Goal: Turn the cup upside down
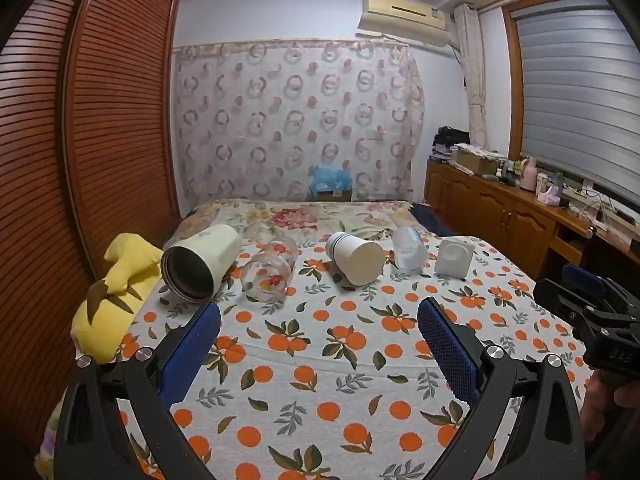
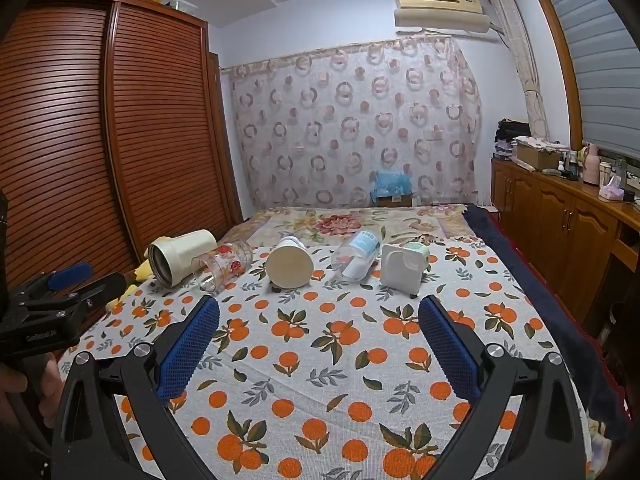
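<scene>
Both of our grippers, left gripper (image 1: 319, 312) and right gripper (image 2: 319, 312), hung low over the bed (image 2: 320, 360) with jaws wide and empty. We saw an orange-print sheet on it, a louvred wardrobe (image 1: 100, 140) at left, a patterned curtain (image 2: 352, 128) behind. Five cups lay tipped in a row; the cream cup (image 1: 356, 258) lay mid-row, base toward us.

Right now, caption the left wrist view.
Open left gripper faces five cups lying sideways on the orange-print bedspread.
</scene>
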### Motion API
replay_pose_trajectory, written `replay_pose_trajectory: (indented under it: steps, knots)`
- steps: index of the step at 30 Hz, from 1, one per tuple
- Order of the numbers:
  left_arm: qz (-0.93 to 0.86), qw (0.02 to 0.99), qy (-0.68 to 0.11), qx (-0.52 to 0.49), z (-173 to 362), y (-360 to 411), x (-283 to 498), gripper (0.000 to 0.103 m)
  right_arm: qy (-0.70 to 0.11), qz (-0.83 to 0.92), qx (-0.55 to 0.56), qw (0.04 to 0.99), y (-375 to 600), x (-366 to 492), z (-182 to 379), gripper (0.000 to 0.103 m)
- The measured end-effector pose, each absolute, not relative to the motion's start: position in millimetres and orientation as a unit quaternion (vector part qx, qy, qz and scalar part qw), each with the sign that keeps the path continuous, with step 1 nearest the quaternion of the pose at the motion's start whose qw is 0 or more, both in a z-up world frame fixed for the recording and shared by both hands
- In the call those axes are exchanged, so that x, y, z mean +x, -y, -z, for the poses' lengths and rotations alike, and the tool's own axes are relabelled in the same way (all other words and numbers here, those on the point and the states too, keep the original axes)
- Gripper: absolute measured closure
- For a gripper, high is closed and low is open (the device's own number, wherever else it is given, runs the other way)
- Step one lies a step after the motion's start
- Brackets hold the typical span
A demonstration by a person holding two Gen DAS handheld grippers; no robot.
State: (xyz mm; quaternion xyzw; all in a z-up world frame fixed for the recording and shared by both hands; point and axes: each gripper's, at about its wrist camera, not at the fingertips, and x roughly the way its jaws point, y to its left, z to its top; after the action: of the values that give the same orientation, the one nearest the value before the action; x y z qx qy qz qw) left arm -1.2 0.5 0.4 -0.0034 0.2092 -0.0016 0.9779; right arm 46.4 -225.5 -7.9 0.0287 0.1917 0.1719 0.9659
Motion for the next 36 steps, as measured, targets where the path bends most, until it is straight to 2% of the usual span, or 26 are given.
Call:
replay_pose_trajectory:
  steps: [36]
  knots:
    - [0.000,0.979,-0.205,-0.004,-5.9,1.3,-2.6,0.008,-0.189,-0.173,0.027,0.966,224.6,46.0,6.9,0.003]
